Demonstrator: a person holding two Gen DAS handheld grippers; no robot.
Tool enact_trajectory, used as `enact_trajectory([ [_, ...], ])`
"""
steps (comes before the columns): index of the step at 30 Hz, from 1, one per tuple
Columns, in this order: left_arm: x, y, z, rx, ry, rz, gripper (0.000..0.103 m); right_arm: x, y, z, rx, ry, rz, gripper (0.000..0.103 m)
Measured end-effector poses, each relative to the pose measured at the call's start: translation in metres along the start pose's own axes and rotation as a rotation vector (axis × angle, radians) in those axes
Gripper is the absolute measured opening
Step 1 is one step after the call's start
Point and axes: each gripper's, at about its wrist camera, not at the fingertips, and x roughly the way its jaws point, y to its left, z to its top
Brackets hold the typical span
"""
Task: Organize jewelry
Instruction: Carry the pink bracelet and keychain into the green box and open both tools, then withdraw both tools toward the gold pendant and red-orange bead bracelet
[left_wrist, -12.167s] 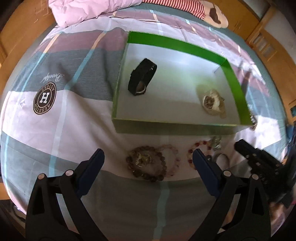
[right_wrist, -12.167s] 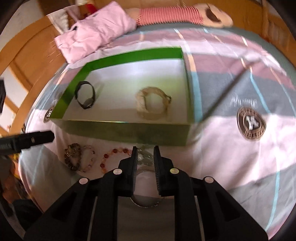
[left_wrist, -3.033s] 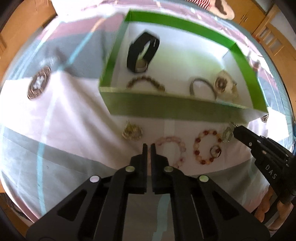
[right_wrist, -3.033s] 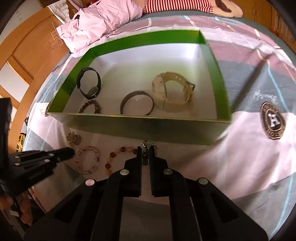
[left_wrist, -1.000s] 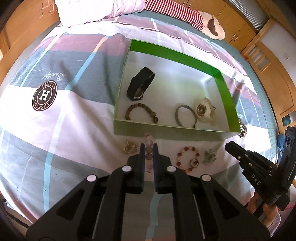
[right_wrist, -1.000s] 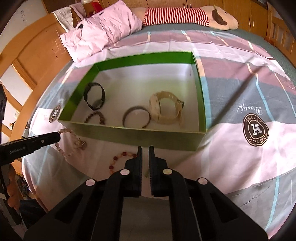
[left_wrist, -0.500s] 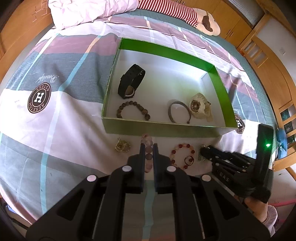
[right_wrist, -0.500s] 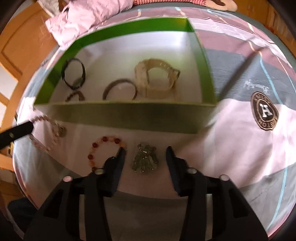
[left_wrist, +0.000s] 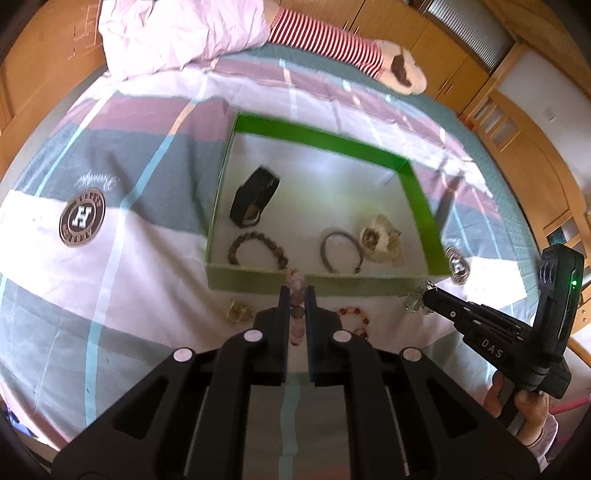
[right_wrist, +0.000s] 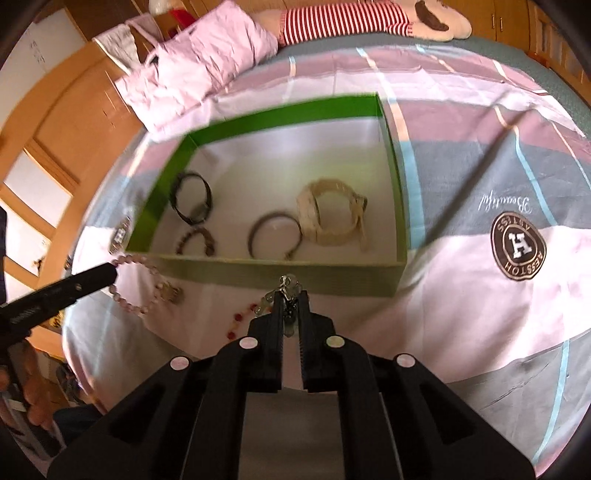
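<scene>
A green box (left_wrist: 255, 283) with a white floor lies on the bed. It holds a black watch (left_wrist: 255, 201), a brown bead bracelet (left_wrist: 256, 249), a metal bangle (left_wrist: 340, 251) and a cream watch (left_wrist: 380, 238). My left gripper (left_wrist: 294, 291) is shut on a pink bead bracelet (right_wrist: 136, 284), which hangs from it just before the box's near wall. My right gripper (right_wrist: 287, 295) has its jaws closing, pads pressed on a silver charm (right_wrist: 285, 291) lifted off the sheet. A gold trinket (left_wrist: 239, 312) and a red bead bracelet (left_wrist: 354, 314) lie on the sheet below.
The striped sheet has round H logos (left_wrist: 82, 217) (right_wrist: 517, 247). A pink pillow (right_wrist: 195, 70) and a striped plush toy (right_wrist: 354, 16) lie beyond the box. Wooden bed rails and cabinets ring the bed. A hand (left_wrist: 524, 410) holds the right gripper's handle.
Half a second ago the right gripper stood open around the silver charm on the sheet; now it is shut on it and raised. The left gripper has risen slightly with the pink bracelet.
</scene>
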Motion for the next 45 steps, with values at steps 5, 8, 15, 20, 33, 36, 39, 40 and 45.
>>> enact_trajectory([
  [5, -0.014, -0.008, 0.006, 0.024, -0.057, -0.033, 0.008, -0.011, 0.007, 0.011, 0.002, -0.054, 0.022, 0.007],
  [8, -0.015, -0.01, 0.009, 0.023, -0.061, -0.049, 0.008, -0.011, 0.008, 0.013, 0.004, -0.063, 0.029, 0.007],
  [15, -0.015, -0.012, 0.017, 0.024, -0.074, -0.049, 0.008, -0.006, 0.012, 0.018, -0.004, -0.078, 0.034, 0.007],
  [20, -0.011, -0.017, 0.032, 0.058, -0.107, -0.021, 0.008, -0.006, 0.018, 0.039, -0.029, -0.15, 0.032, 0.007],
  [33, 0.038, -0.028, 0.044, 0.044, -0.06, 0.005, 0.008, 0.036, 0.021, 0.052, -0.028, -0.118, 0.016, 0.007],
  [36, 0.047, -0.03, 0.042, 0.048, -0.037, 0.013, 0.013, 0.042, 0.021, 0.05, -0.038, -0.09, 0.012, 0.009],
  [39, 0.043, -0.029, 0.039, 0.042, -0.048, 0.02, 0.041, 0.033, 0.023, 0.047, -0.038, -0.101, 0.011, 0.05],
  [40, 0.037, -0.028, 0.038, 0.049, -0.049, 0.007, 0.041, 0.028, 0.024, 0.045, -0.043, -0.113, 0.023, 0.053],
  [45, 0.011, -0.018, 0.02, 0.079, -0.023, 0.016, 0.041, 0.021, 0.04, 0.022, -0.112, 0.007, 0.1, 0.048],
])
